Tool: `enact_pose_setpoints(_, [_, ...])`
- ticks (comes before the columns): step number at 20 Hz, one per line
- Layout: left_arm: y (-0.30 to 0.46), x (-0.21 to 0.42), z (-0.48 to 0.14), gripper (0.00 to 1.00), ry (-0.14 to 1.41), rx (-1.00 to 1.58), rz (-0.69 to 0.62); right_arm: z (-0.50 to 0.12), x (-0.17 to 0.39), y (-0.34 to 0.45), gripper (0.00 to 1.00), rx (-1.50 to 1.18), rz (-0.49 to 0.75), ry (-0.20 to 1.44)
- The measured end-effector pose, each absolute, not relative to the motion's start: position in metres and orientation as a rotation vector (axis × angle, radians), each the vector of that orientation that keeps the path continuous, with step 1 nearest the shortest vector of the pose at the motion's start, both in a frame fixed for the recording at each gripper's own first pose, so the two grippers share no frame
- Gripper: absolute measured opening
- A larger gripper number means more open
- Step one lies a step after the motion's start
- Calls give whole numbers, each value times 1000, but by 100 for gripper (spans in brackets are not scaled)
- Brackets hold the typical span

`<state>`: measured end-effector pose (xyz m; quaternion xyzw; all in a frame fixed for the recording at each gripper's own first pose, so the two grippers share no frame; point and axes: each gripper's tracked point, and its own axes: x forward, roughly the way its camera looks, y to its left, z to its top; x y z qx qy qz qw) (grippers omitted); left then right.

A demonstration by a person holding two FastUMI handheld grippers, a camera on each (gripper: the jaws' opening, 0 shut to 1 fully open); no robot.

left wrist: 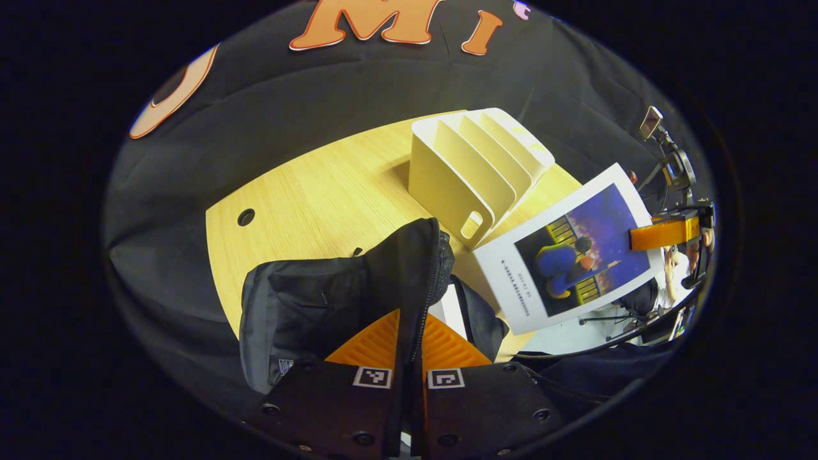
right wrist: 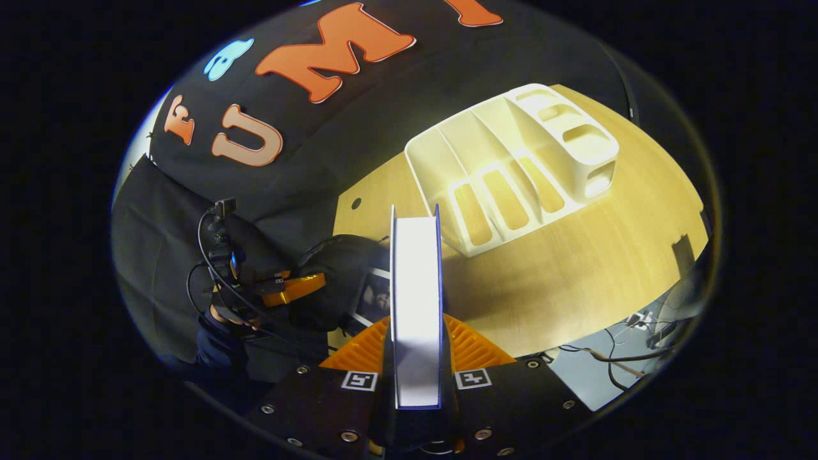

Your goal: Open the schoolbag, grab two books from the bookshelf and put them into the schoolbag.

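Left gripper view: we hold the schoolbag's edge while a book hangs in the air beside it.

Our left gripper (left wrist: pixel 409 358) is clamped on the zippered edge of the black schoolbag (left wrist: pixel 332 300), which sits on the wooden table (left wrist: pixel 307 191). Our right gripper (right wrist: pixel 415 358), raised above the table, pinches a book (right wrist: pixel 416 300) by its edge, both fingers pressing its covers; the left gripper view shows that book's cover (left wrist: pixel 569 249) tilted beside the white bookshelf (left wrist: pixel 473 166). Inside the bag we see 1 more book (right wrist: pixel 370 297).
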<state>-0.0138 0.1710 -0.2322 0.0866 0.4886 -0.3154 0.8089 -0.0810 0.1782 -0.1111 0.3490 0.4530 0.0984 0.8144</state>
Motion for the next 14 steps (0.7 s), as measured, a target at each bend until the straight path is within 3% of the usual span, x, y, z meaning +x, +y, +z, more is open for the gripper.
enact_pose_setpoints(14, [172,-10,-222,6,1042,158,-652,-158,-30,279,29,1005,311,932])
